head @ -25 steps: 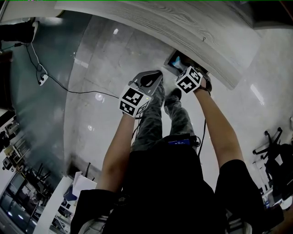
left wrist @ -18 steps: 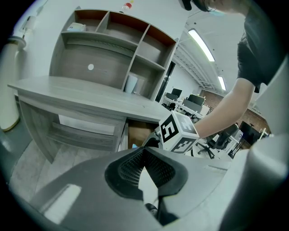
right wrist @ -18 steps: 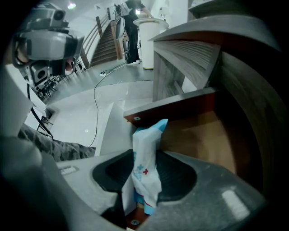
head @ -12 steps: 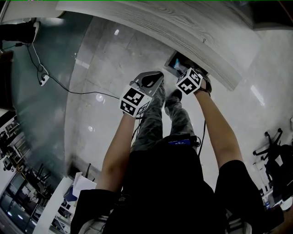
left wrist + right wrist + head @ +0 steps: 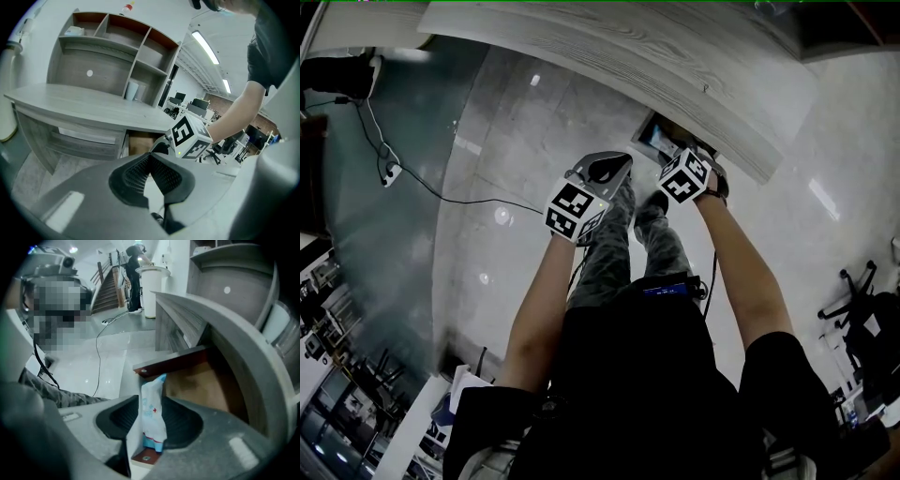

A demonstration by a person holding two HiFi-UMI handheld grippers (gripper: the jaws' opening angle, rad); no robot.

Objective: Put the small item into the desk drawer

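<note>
A small white and blue packet stands upright between the pads of my right gripper, which is shut on it. The packet hangs over the front corner of the open desk drawer, whose brown wooden inside shows just beyond. In the head view the right gripper is at the open drawer under the grey desk top. My left gripper hovers to its left over the floor. In the left gripper view its pads meet at the tips, nothing between them, with the right gripper's marker cube ahead.
A shelf unit stands on the desk, with closed drawers left of the open one. A cable and power strip lie on the shiny floor at left. My legs are below the grippers. Office chairs stand at right.
Almost nothing: the head view has shifted a little, and the right gripper with the packet stays at the open drawer. The left gripper holds its place.
</note>
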